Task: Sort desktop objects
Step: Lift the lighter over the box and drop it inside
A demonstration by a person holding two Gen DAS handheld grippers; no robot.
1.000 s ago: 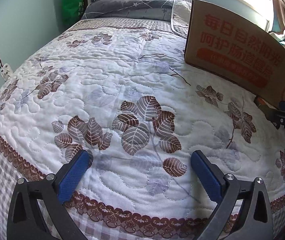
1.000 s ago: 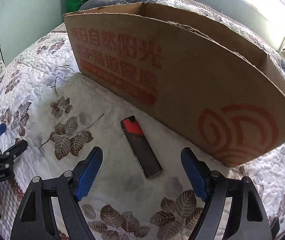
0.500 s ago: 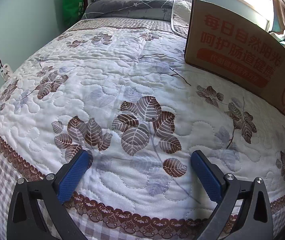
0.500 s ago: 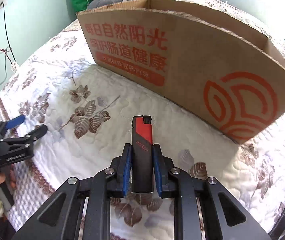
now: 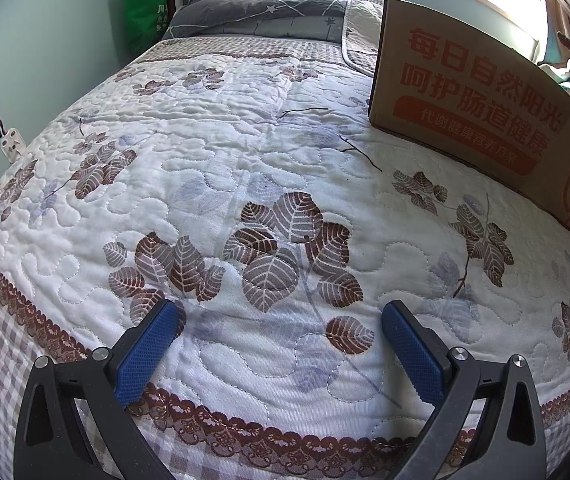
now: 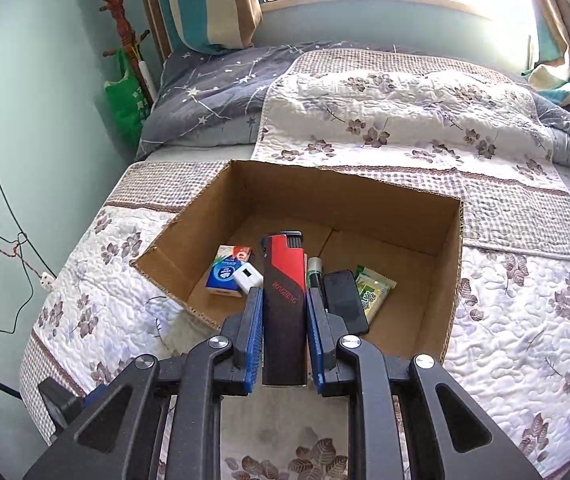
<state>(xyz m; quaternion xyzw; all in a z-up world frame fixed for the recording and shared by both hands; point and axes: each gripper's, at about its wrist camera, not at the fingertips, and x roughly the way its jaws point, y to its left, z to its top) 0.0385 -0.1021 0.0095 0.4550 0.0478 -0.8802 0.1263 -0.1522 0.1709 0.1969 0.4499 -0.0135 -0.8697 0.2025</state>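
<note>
- Lighter (image 6: 285,300), red and black, is clamped upright between the blue pads of the right gripper (image 6: 283,312), raised above the near wall of the cardboard box (image 6: 451,280); its head points to 12 o'clock over the box opening.
- Surface: a bed under a white quilted bedspread (image 5: 245,168) with brown leaf prints and a checked border.
- Room: pale green wall at 9 o'clock with a hanging cord and socket (image 5: 12,143); green bag (image 6: 125,108) and a wooden coat stand (image 6: 119,8) at 10 o'clock; striped curtain and bright window at 12; grey star-print duvet (image 6: 213,92) at the head of the bed.
- Box stands open on the bedspread. Inside: a blue and white carton (image 6: 227,270) at 10 o'clock of the lighter, a small white block (image 6: 248,277) touching that carton, a black phone-like slab (image 6: 345,300) at 3 o'clock, a green sachet (image 6: 373,292) just beyond it, and a green-capped tube (image 6: 314,268) right beside the lighter.
- Left gripper (image 5: 283,320) hangs over bare bedspread with its jaws spread wide and nothing between them; the box's printed side sits at its 2 o'clock, well apart.
</note>
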